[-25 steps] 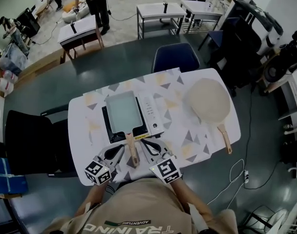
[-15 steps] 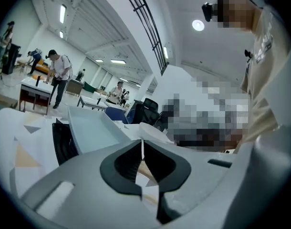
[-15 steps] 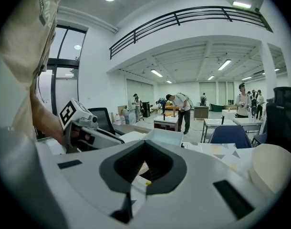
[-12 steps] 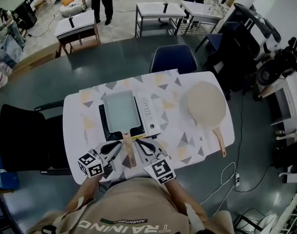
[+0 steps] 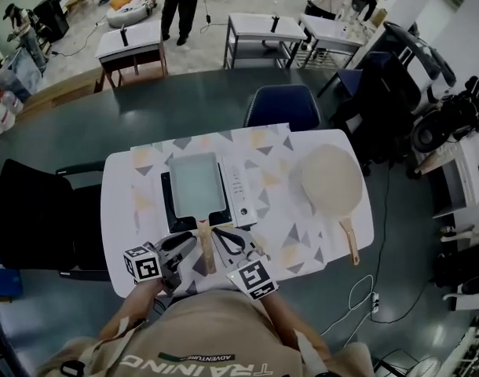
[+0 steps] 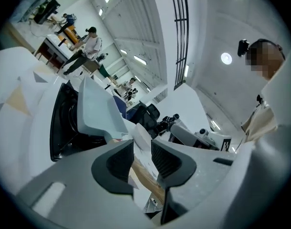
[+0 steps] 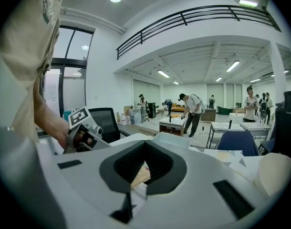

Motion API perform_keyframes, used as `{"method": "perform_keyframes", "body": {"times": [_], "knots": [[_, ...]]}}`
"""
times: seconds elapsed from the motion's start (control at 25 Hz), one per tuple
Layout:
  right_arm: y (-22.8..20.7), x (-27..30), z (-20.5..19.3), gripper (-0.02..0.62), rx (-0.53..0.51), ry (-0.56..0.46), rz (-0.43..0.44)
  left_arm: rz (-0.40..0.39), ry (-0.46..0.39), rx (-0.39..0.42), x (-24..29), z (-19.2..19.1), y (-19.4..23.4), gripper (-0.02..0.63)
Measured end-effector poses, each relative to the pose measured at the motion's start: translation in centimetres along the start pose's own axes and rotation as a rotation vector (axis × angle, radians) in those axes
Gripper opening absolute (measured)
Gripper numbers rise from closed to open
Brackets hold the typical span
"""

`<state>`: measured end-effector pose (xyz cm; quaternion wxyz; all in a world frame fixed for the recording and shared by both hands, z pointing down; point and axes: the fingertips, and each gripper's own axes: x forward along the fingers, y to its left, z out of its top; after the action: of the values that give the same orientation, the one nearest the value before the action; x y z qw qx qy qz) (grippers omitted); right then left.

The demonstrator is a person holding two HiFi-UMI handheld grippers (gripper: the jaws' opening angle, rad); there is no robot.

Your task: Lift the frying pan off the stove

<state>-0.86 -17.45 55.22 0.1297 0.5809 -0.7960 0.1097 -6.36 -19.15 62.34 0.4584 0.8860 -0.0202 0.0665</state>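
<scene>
well, rectangular pan, wooden handle

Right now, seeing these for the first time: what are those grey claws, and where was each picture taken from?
No robot: a person holds a hand-held gripper in each hand. The wide picture comes from a camera on their head; the other two from cameras riding on each one. On the table sits a stove carrying a rectangular frying pan; a round pan lies to its right. The left hand-held gripper is opening its jaws, with the pan's wooden handle between them, not gripped. The right hand-held gripper is shut and empty.
</scene>
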Motion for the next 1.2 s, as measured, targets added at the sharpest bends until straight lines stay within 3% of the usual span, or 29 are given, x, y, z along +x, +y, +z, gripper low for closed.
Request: {"method": "perform_keyframes", "body": {"times": [0.4,0.84,1.0,1.12,1.2], "knots": [[-1.2,-1.2,-1.2,0.003,0.01,0.042,-0.034,-0.044,-0.015,-0.283,0.9,-0.1,2.4,0.161],[-2.0,-1.7,-2.3,0.003,0.02,0.083,-0.047,-0.089,0.047,-0.446,2.9,-1.4,3.1,0.192],[-2.1,-1.8,-2.4,0.003,0.031,0.097,-0.05,-0.046,0.085,-0.453,3.2,-2.0,4.1,0.195],[-2.2,-1.7,-2.6,0.003,0.037,0.101,-0.05,-0.099,0.078,-0.508,4.0,-2.0,3.5,0.195],[-2.3,-1.4,-3.1,0.003,0.039,0.082,-0.05,-0.093,0.091,-0.529,4.5,-2.0,3.5,0.196]]}}
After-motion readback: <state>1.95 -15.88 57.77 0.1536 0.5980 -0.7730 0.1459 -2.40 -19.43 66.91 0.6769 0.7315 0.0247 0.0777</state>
